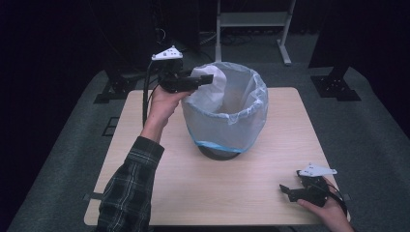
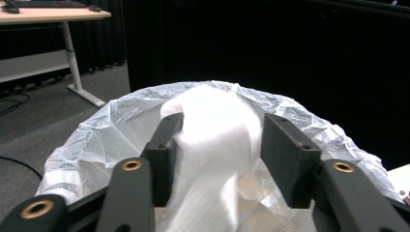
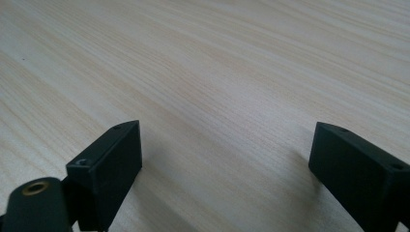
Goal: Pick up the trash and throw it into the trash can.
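In the high view, the left gripper (image 1: 205, 79) is raised at the upper centre of the frame, over the near-left rim of a bin (image 1: 220, 153) lined with a thin translucent bag (image 1: 227, 113). A white wad (image 1: 212, 77), paper or soft plastic by its look, sits at the jaw tips above the bag's mouth. The step in hand looks like dropping this wad into the bin. To do it well, I would carry the jaws further over the middle of the opening before letting go, so the wad falls inside the liner and does not catch on the folded rim. The right gripper (image 1: 285, 188) rests low at the lower right of the frame, on the wooden table (image 1: 193, 183), well apart from the bin.

In the left gripper view, the two black jaws rise from the bottom with the wad (image 2: 212, 145) between them. The left jaw touches it, the right jaw sits just beside it, so the grip looks loose — whether it is pinching or already letting go I cannot tell. Behind it the bag's crinkled rim (image 2: 96, 130) arcs across mid-frame. Apart from folds of liner, I cannot make out anything inside the bin.

In the right gripper view, the jaws stand spread wide, nothing between them, just over bare table (image 3: 203, 72).
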